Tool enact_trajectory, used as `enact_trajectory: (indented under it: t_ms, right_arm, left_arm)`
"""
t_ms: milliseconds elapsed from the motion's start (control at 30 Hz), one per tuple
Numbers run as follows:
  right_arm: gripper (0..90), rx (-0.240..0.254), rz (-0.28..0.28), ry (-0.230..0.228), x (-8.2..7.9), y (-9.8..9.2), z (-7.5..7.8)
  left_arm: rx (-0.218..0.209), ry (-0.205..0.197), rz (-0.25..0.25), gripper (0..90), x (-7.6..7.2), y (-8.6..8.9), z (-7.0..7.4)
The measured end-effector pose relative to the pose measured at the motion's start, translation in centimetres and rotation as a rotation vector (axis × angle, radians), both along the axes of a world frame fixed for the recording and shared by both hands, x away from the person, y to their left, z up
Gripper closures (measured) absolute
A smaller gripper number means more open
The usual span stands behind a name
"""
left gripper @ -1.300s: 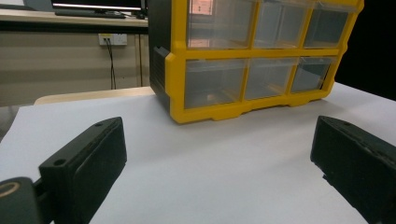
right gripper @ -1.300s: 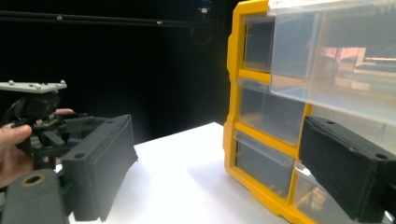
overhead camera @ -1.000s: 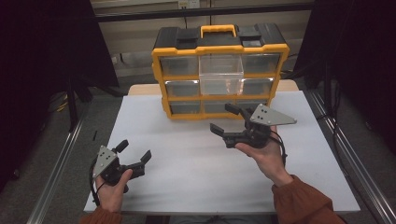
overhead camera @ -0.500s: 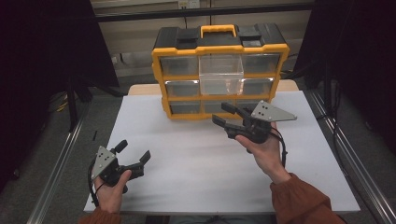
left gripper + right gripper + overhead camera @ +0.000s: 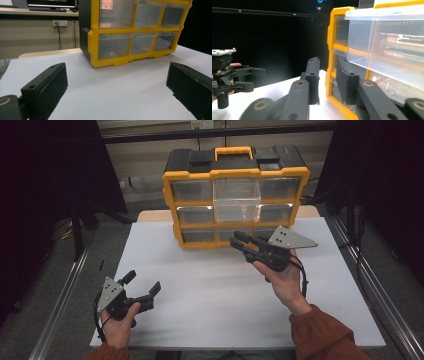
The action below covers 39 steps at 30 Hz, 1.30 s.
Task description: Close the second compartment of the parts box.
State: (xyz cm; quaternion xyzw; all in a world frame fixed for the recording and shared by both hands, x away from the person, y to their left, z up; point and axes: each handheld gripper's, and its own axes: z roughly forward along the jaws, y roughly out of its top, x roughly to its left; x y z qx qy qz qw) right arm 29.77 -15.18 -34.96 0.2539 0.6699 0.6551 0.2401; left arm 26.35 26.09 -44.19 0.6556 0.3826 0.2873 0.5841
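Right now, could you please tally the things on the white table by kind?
Yellow-and-black plastic drawer organiser: 1
Clear plastic drawer pulled partly out of it: 1
Black hand-held claws, left claw, right claw: 2
Total: 4

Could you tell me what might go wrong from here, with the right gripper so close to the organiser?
The clear drawer juts out of the yellow organiser above the right gripper; lifting could knock it. The jaws, which have just been closing with nothing between them, stand narrow and may miss a bottom drawer.
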Motion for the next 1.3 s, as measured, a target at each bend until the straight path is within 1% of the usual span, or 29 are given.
enact_trajectory:
  t_ms: [33, 67, 167, 200, 233, 267, 333, 400, 433, 500, 533, 633, 700, 733, 767, 833, 867, 933, 967, 1000, 1033, 1233, 1300]
  right_arm:
    - [75.3, 0.001, -0.002, -0.003, 0.1, 0.0, 0.0]
    - [76.5, 0.000, 0.000, -0.003, 0.1, 0.0, 0.0]
    - [79.1, 0.003, -0.002, -0.003, 0.2, -0.1, 0.1]
    - [80.6, 0.004, -0.003, -0.002, 0.2, 0.0, 0.1]
    - [81.3, 0.003, 0.004, -0.005, 0.3, 0.0, 0.2]
    - [84.3, 0.006, 0.004, -0.010, 0.3, 0.0, 0.2]
    - [85.2, 0.006, 0.003, -0.013, 0.4, 0.0, 0.2]
    - [88.4, 0.004, 0.008, -0.016, 0.5, 0.0, 0.3]
    - [90.0, 0.003, 0.009, -0.019, 0.5, 0.0, 0.3]
    - [90.0, -0.007, 0.005, -0.023, 0.6, 0.1, 0.4]
    - [90.0, -0.007, 0.007, -0.027, 0.7, 0.1, 0.4]
    - [90.0, -0.007, 0.004, -0.023, 0.8, 0.1, 0.6]
    - [90.0, -0.010, 0.001, -0.025, 0.9, 0.1, 0.7]
    - [90.0, -0.008, -0.004, -0.025, 1.1, 0.2, 0.8]
    - [90.0, -0.009, -0.006, -0.027, 1.2, 0.2, 0.8]
    - [90.0, -0.003, -0.012, -0.031, 1.4, 0.2, 0.9]
    - [90.0, -0.004, -0.011, -0.031, 1.5, 0.2, 0.9]
    - [90.0, -0.004, -0.014, -0.029, 1.7, 0.2, 0.9]
    - [90.0, 0.001, -0.016, -0.029, 1.8, 0.2, 0.9]
    - [90.0, 0.005, -0.018, -0.026, 1.9, 0.2, 0.9]
    - [90.0, 0.007, -0.024, -0.027, 2.1, 0.1, 0.8]
    - [90.0, 0.017, -0.038, -0.020, 2.6, 0.1, 0.6]
    - [90.0, 0.017, -0.044, -0.015, 3.0, 0.1, 0.4]
  left_arm:
    - [-0.016, -0.002, -0.004, 3.6, 0.0, -0.1, 0.0]
    - [-0.001, -0.001, -0.001, 3.6, 0.0, 0.0, 0.0]
    - [-0.008, 0.000, 0.001, 3.6, 0.0, -0.1, 0.0]
    - [0.000, 0.001, -0.001, 3.6, 0.0, 0.0, 0.0]
    - [0.000, 0.000, -0.002, 3.6, 0.0, 0.0, 0.0]
    - [0.007, 0.003, -0.004, 3.6, 0.0, 0.0, 0.0]
    - [0.011, 0.005, -0.001, 3.6, 0.0, 0.1, 0.0]
    - [0.015, 0.005, -0.004, 3.6, 0.0, 0.1, 0.0]
    - [0.006, 0.004, -0.001, 3.6, 0.0, 0.0, 0.0]
    - [0.009, 0.005, -0.001, 3.6, 0.0, 0.1, 0.0]
    - [0.015, 0.005, -0.002, 3.6, 0.0, 0.1, 0.0]
    - [0.014, 0.006, -0.001, 3.6, 0.0, 0.1, 0.0]
    - [-0.004, 0.003, 0.002, 3.6, 0.0, 0.0, 0.0]
    - [0.004, 0.004, 0.001, 3.6, 0.0, 0.0, 0.0]
    - [-0.004, 0.003, 0.004, 3.6, 0.0, 0.0, 0.0]
    - [-0.006, 0.003, 0.006, 3.6, 0.0, 0.0, 0.0]
    - [0.008, 0.005, 0.003, 3.6, 0.0, 0.1, 0.0]
    - [0.010, 0.005, -0.004, 3.6, 0.0, 0.1, -0.1]
    - [0.012, 0.006, 0.003, 3.6, 0.0, 0.1, 0.0]
    - [-0.001, 0.004, 0.005, 3.6, 0.0, 0.0, -0.1]
    - [-0.005, 0.003, 0.006, 3.6, 0.0, 0.0, -0.1]
    - [-0.010, 0.002, 0.008, 3.6, 0.0, 0.0, 0.0]
    - [-0.010, 0.001, 0.008, 3.6, 0.0, 0.0, 0.0]
